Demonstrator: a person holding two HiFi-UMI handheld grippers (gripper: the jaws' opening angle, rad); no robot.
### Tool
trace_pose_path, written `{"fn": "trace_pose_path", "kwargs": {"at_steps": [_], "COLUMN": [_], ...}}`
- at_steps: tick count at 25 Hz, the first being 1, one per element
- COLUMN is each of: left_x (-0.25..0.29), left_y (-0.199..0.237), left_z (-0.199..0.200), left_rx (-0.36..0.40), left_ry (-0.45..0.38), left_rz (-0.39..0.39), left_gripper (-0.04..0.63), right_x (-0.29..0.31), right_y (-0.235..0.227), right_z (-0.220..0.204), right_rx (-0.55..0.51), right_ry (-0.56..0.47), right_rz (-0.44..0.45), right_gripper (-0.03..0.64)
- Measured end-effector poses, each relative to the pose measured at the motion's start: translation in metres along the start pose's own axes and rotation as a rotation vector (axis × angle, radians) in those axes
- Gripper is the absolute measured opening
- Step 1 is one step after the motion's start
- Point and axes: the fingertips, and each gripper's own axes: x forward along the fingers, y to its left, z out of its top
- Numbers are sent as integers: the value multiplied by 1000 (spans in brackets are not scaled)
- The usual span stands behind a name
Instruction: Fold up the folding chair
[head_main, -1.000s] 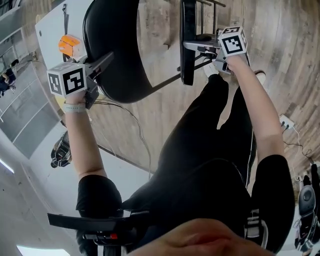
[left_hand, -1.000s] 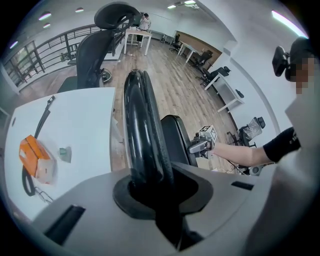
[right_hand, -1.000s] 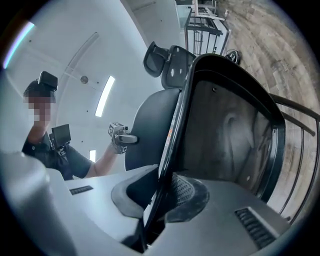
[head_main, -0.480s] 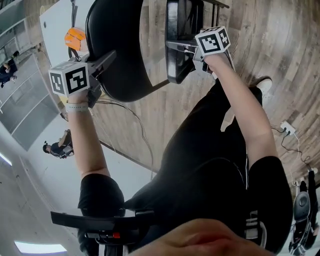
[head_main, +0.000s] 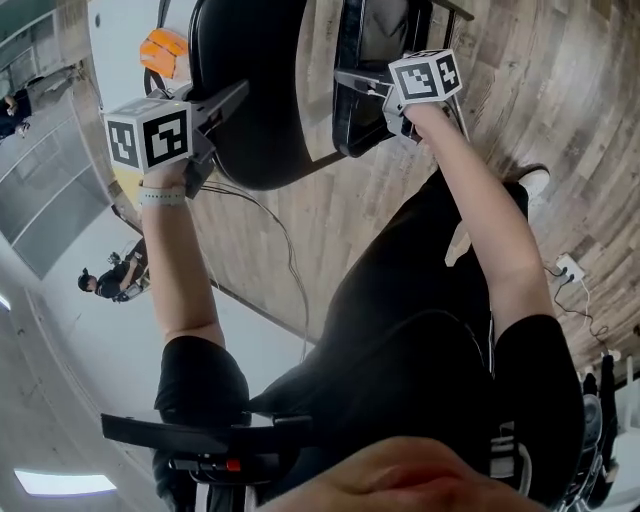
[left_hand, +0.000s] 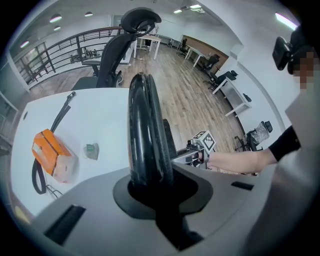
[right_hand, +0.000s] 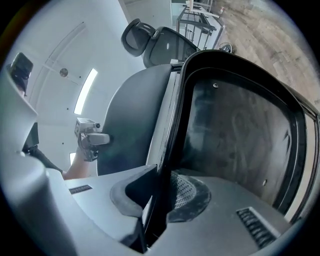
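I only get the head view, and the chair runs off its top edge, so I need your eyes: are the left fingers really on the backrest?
Observer: Yes. In the left gripper view, the left gripper is shut on the thick black rim of the backrest.
Operator: And the right one?
Observer: The right gripper view shows the right gripper shut on the thin edge of the seat.
Operator: Anything further off that I am missing?
Observer: A black office chair with a headrest stands at the far side of the white table.
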Motion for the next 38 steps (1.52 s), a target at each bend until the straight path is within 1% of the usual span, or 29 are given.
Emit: {"fn": "trace_pose_path", "kwargs": {"at_steps": [4,13,15,17,20,22,27,30,33,35,37,38], "left_x": [5,4,5,5,5,4,-18,-38,-62,-84,-108,-119], "left_y": [4,17,16,16,16,18,28,33,37,40,36,30], "left_z": [-4,-7,-6,-4,-2,1,13,16,13,8,2,0], "left_rx": [-22,-43,-32,-16,-25,-44,-71,-57,-45,-45,-27,-14], "left_ry": [-8,-41,-46,-57,-103,-157,-277,-335,-407,-483,-580,-634], "left_rz": [-16,-22,-32,-44,-55,-46,27,90,171,249,326,352], "left_gripper": [55,55,55,58,61,70,139,163,186,185,186,185], "right_x": [14,23,22,22,20,13,-14,-30,-45,-57,-71,-78], "right_y": [-7,-9,-10,-10,-9,-6,-6,-1,13,23,36,45], "right_z": [-1,-2,-1,0,-2,-1,7,12,14,14,15,16], "right_rx": [8,30,33,9,-53,-71,-78,-103,-161,-219,-276,-306], "right_ry": [13,1,-4,-4,5,-5,-33,-41,-42,-50,-76,-92], "right_rz": [-27,-17,-13,-13,-14,-27,-102,-145,-169,-188,-203,-207], "right_gripper": [51,52,52,56,66,108,147,163,165,164,164,164]}}
